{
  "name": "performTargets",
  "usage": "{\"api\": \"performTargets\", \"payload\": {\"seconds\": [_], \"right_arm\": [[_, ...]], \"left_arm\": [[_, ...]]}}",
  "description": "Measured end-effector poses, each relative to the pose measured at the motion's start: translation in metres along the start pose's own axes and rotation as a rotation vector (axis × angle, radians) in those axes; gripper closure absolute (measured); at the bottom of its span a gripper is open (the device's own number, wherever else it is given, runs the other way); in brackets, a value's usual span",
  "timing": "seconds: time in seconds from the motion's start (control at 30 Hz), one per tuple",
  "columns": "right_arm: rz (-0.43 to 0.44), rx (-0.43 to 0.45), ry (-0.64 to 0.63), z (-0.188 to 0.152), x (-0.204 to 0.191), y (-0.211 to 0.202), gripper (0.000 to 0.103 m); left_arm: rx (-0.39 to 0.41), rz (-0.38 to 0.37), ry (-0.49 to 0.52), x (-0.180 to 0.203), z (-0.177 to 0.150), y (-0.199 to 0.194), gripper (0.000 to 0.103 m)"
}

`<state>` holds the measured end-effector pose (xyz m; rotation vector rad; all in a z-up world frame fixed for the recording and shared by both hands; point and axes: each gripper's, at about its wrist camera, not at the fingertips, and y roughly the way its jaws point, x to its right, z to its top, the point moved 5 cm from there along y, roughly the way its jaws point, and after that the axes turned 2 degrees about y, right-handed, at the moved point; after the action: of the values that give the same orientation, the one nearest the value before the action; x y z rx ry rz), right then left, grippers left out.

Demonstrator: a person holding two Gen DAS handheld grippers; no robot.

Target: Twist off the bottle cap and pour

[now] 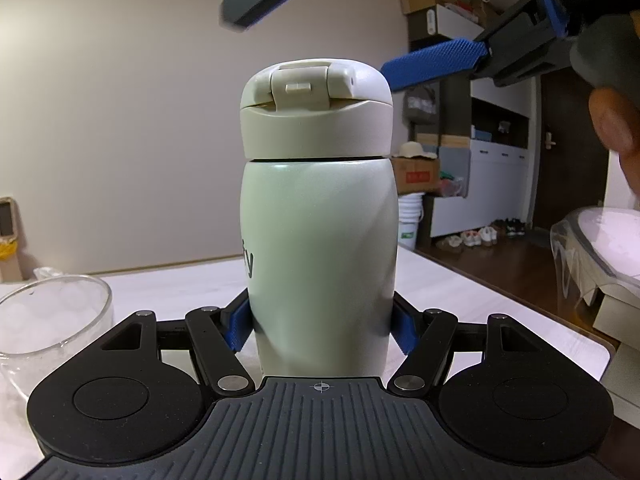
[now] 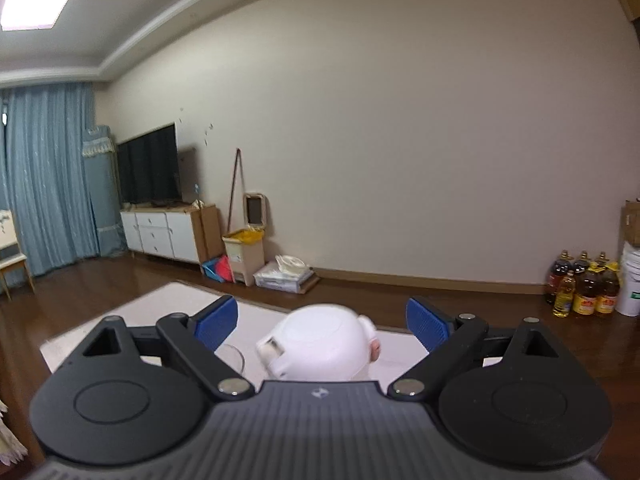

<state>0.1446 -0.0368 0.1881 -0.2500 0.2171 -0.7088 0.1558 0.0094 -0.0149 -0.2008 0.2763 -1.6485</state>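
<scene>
Pale-green flask [image 1: 320, 256] clamped upright by left gripper [image 1: 322, 326]; right gripper [image 2: 322, 322] spread above one cap [image 2: 320, 344]; one glass [image 1: 52, 320] beside.

The bottle [image 1: 320, 248] stands upright on the table [image 1: 480, 300], between the left gripper [image 1: 320, 326] fingers, cap [image 1: 316, 110] on top. A glass [image 1: 52, 320] sits to its left. The right gripper [image 2: 322, 322] hangs above the cap — fingers either side, apart from it.
</scene>
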Motion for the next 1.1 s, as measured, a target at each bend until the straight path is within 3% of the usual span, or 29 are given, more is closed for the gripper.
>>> {"api": "performTargets", "payload": {"seconds": [0.27,0.5,0.63,0.83,1.1], "right_arm": [[-0.067,-0.031,0.003,-0.014,-0.009,0.016,0.017],[-0.092,-0.035,-0.012,-0.018,-0.013,0.035,0.029],[-0.076,-0.026,-0.023,-0.016,-0.013,0.038,0.030],[0.050,-0.015,-0.050,-0.012,0.000,0.031,0.030],[0.401,-0.003,-0.126,-0.004,0.049,0.023,0.030]], "left_arm": [[0.000,0.012,-0.004,-0.012,-0.028,-0.018,0.031],[-0.001,0.017,-0.009,-0.013,-0.023,-0.022,0.031],[0.000,0.017,-0.010,-0.014,-0.024,-0.023,0.031],[0.006,0.011,-0.012,-0.021,-0.022,-0.028,0.031],[0.018,0.005,0.001,-0.028,-0.018,-0.037,0.031]]}}
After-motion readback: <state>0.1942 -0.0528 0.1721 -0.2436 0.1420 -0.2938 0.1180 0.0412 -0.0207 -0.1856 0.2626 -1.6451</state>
